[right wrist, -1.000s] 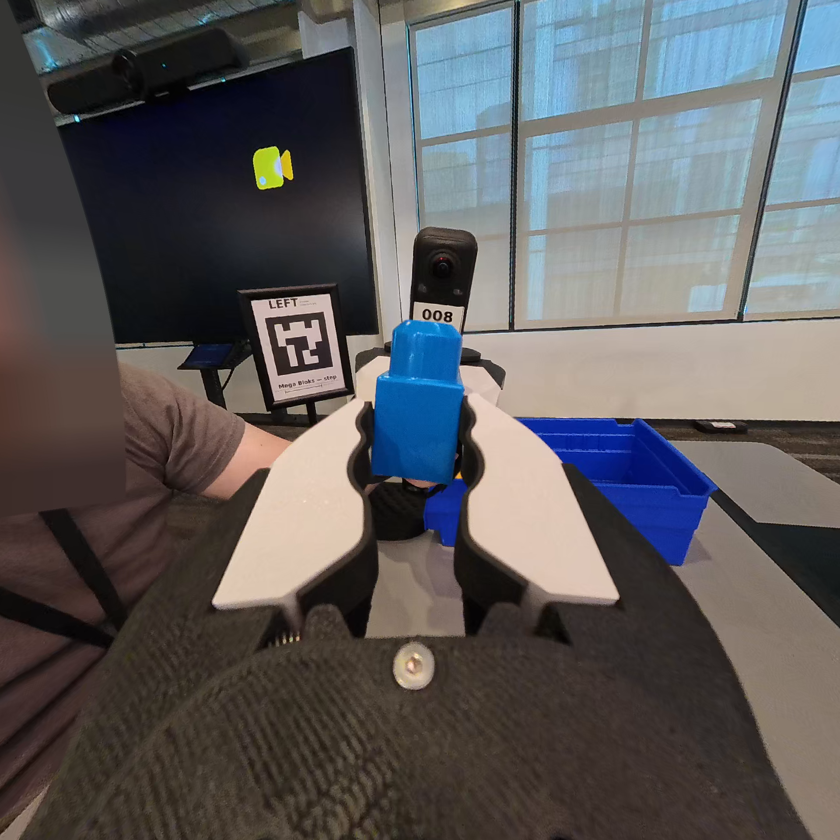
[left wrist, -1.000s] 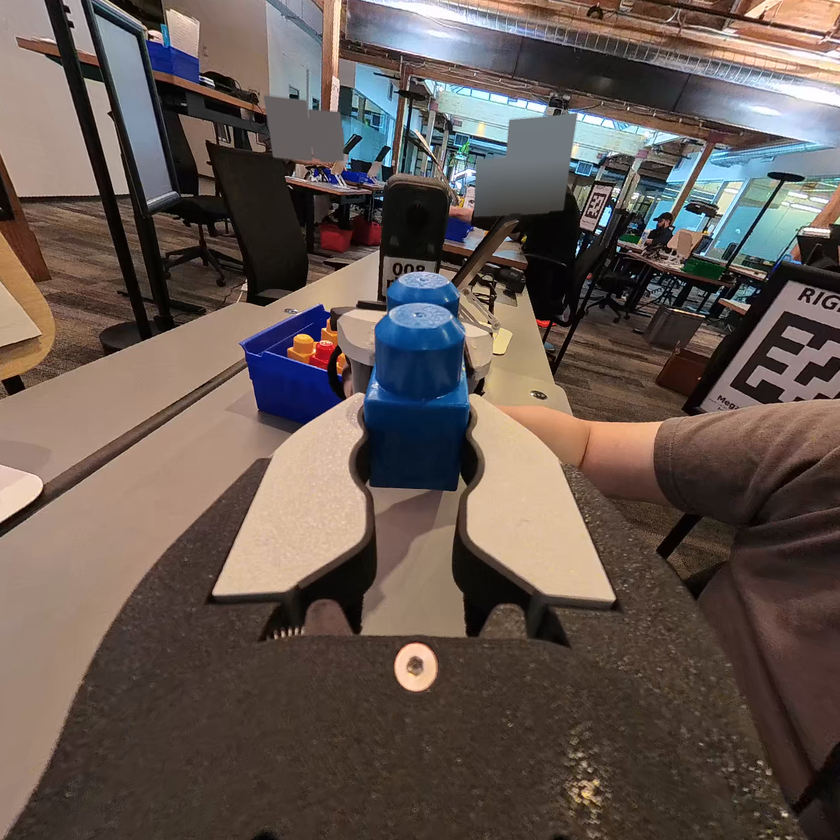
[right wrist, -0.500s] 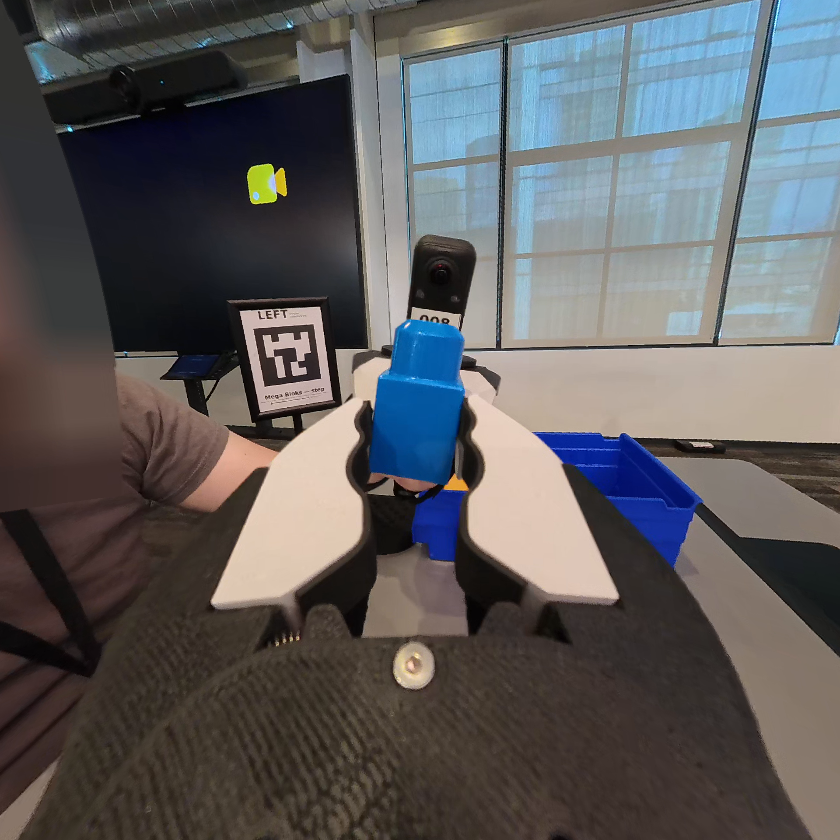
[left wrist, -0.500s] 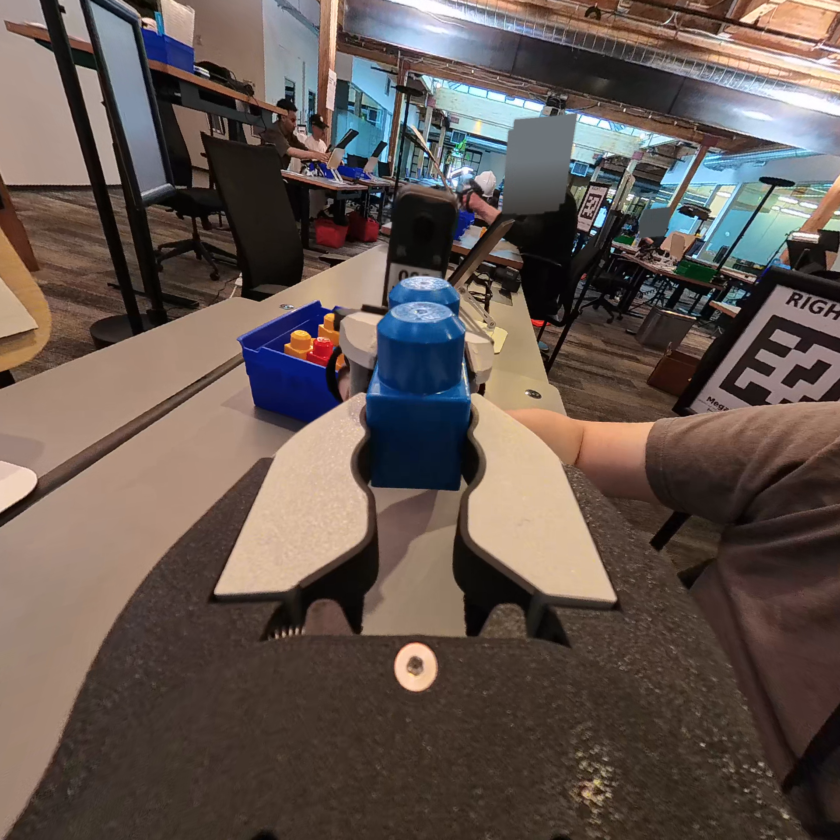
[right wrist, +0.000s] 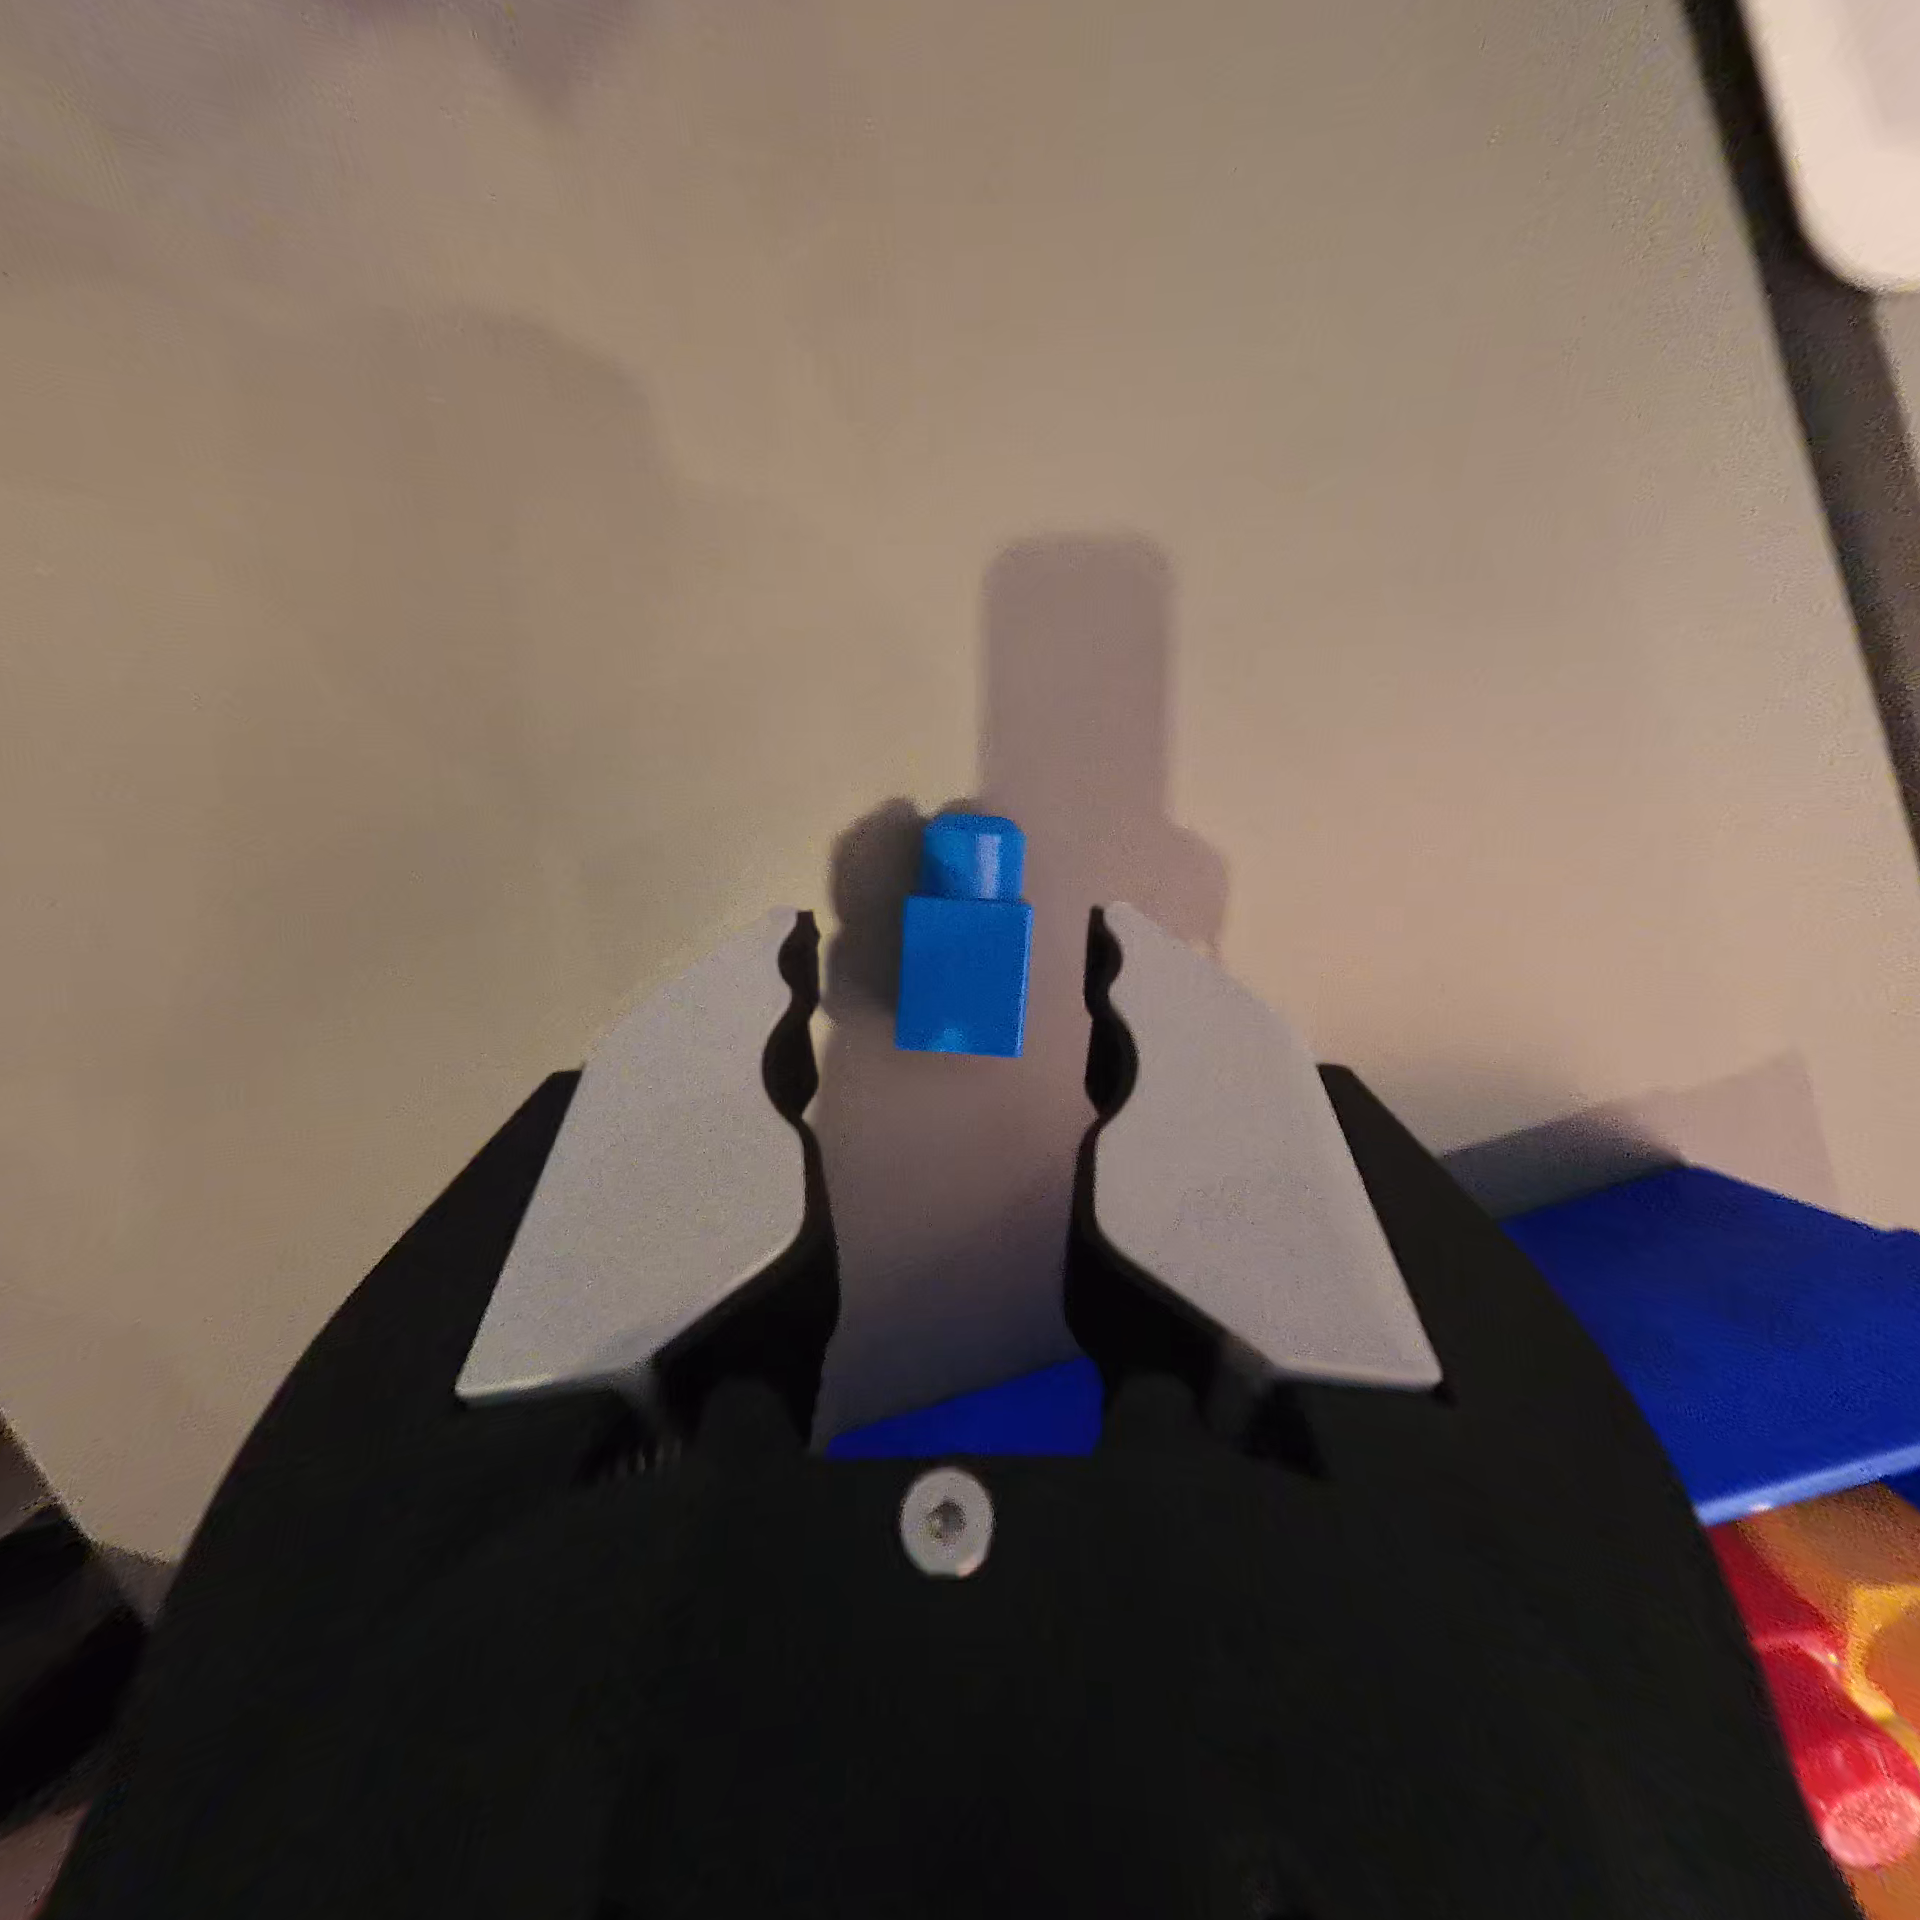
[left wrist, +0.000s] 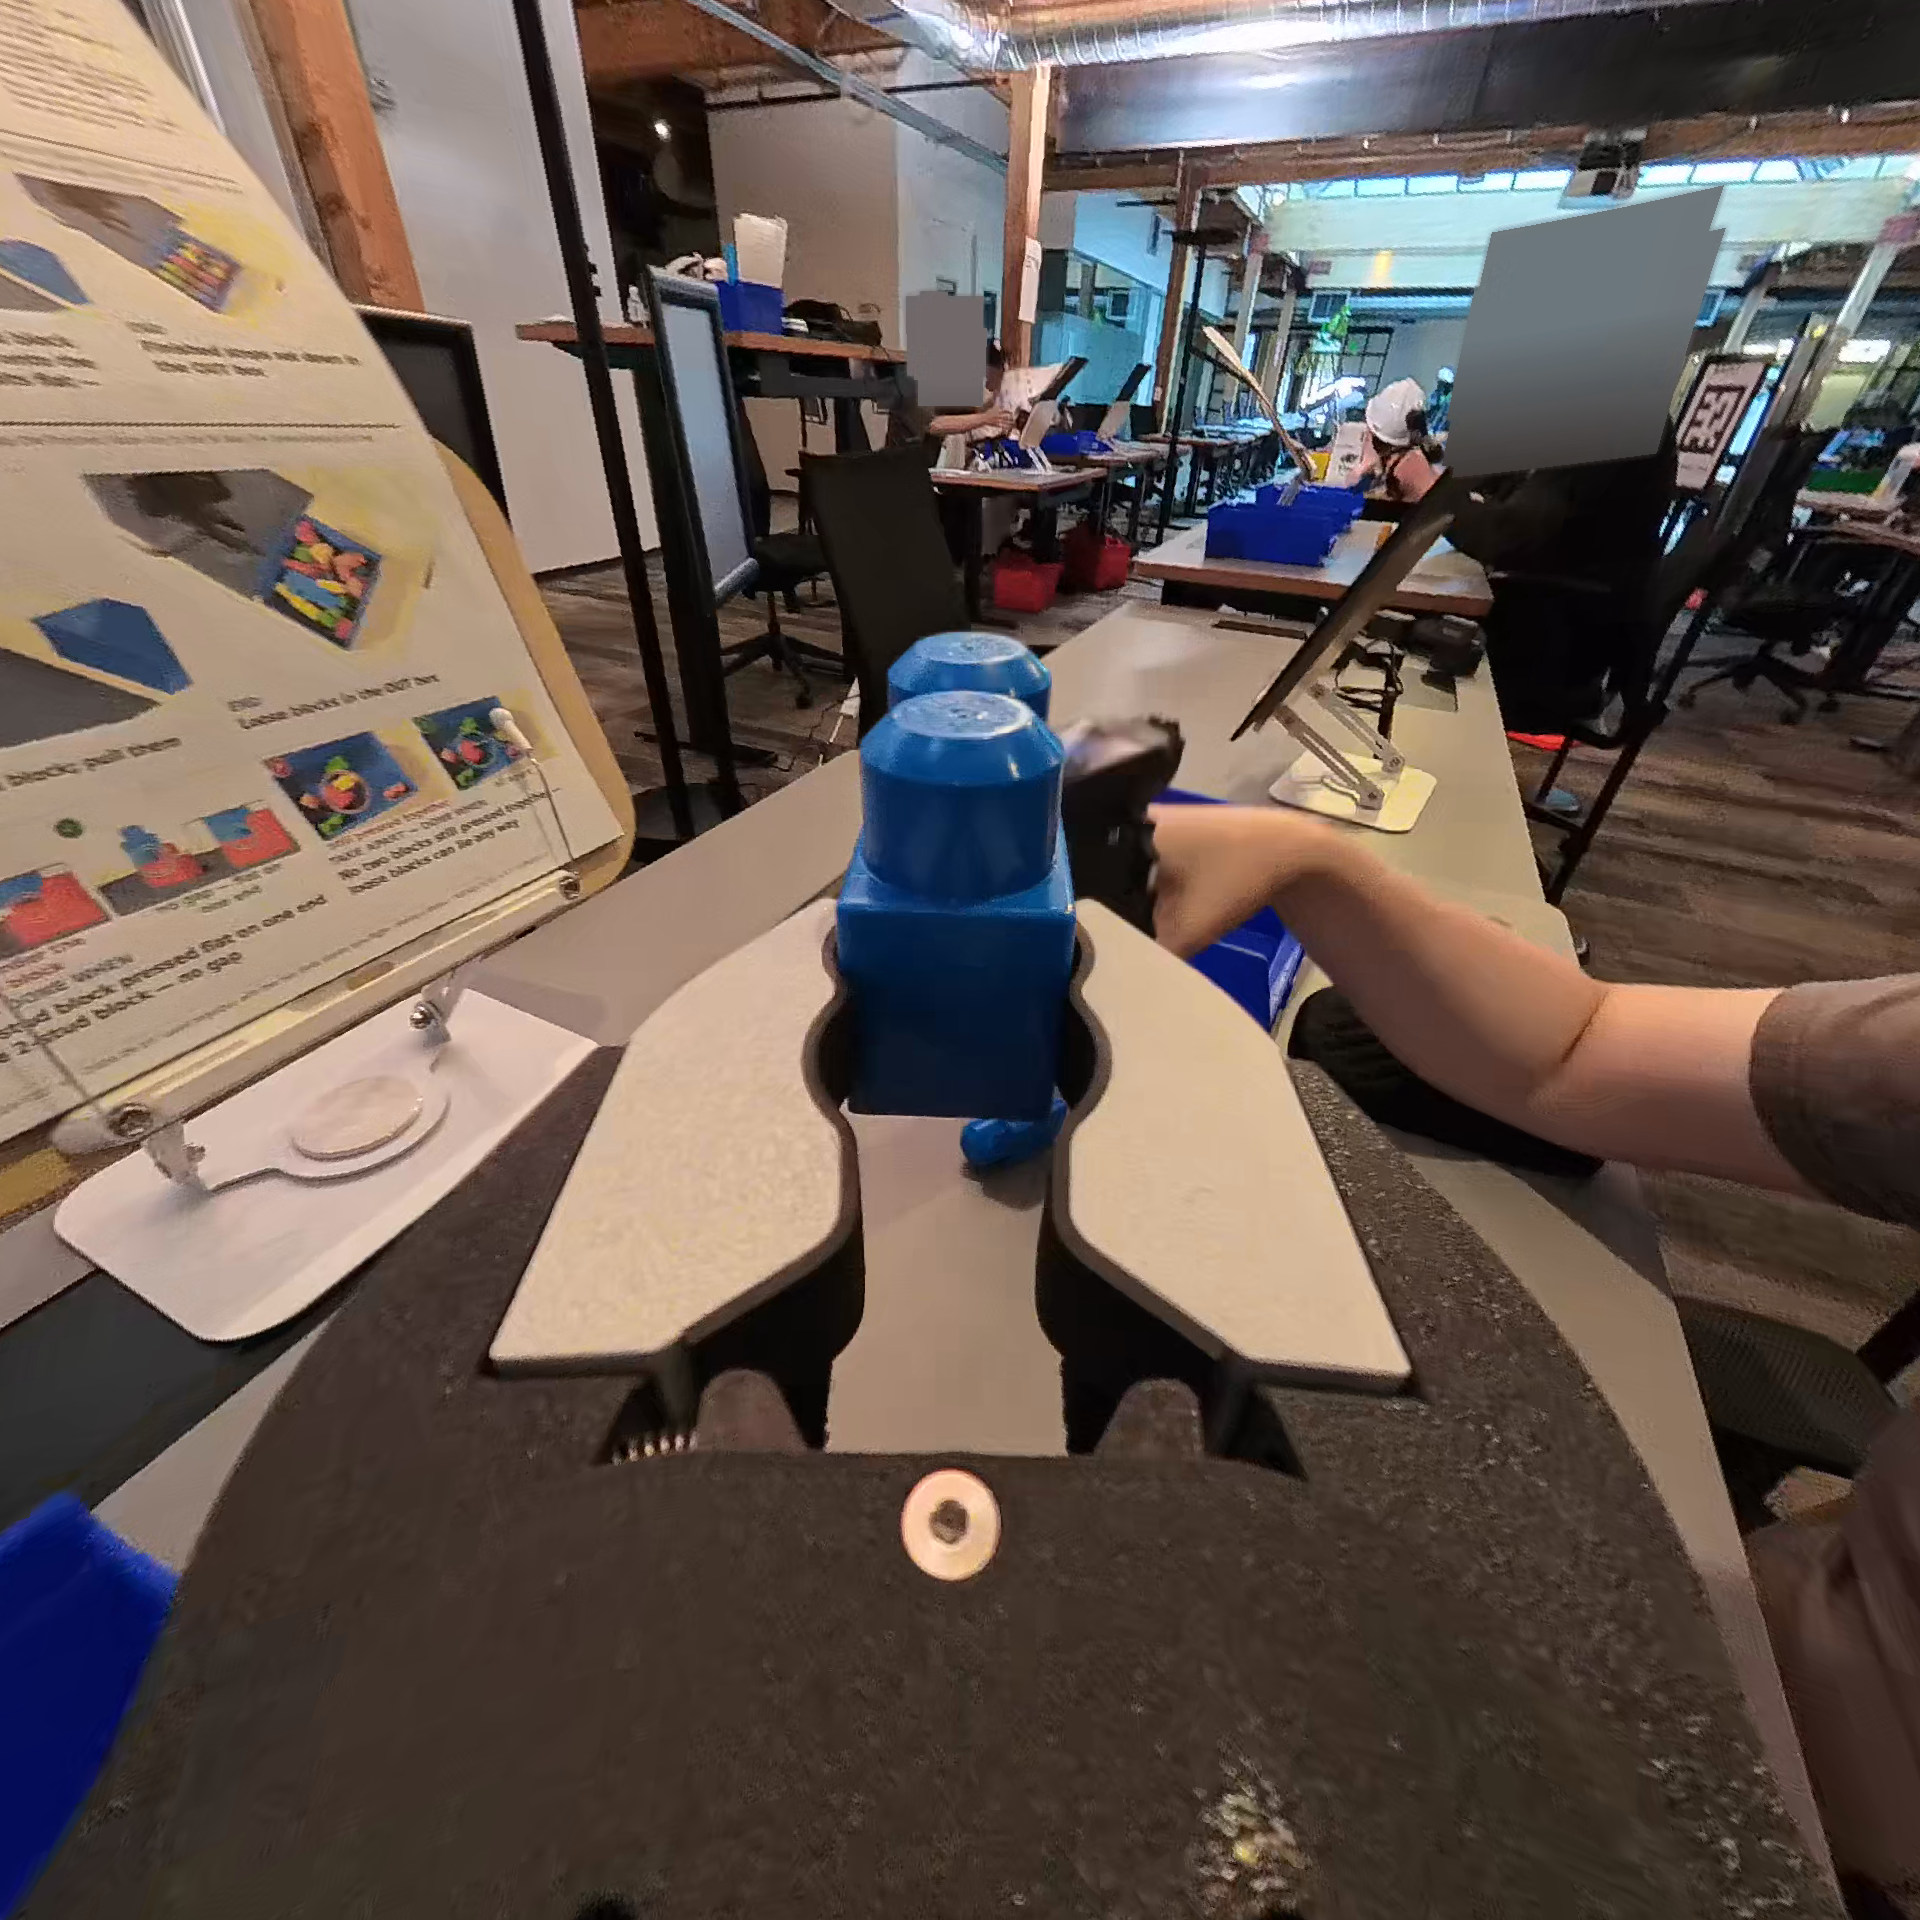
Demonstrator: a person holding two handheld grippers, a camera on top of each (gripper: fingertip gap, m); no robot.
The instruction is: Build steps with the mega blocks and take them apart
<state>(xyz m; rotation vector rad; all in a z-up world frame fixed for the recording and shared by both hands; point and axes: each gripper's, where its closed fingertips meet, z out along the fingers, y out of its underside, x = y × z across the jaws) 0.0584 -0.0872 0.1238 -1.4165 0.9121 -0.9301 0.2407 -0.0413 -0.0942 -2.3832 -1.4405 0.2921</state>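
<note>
Far stud of two-stud block point(left wrist: 956, 935) sitting mostly hidden behind near stud. Small block point(left wrist: 1010, 1141) peeking out beneath it, mostly covered there. Right gripper point(left wrist: 1117, 821) smearing with motion blur; jaws not readable in left wrist view. Bin point(left wrist: 1242, 961) showing only as sliver behind forearm point(left wrist: 1455, 1013). Bin point(right wrist: 1704, 1340) and red and orange blocks point(right wrist: 1839, 1704) running off right edge, blurred. Board point(left wrist: 208, 623) running off left edge.
</note>
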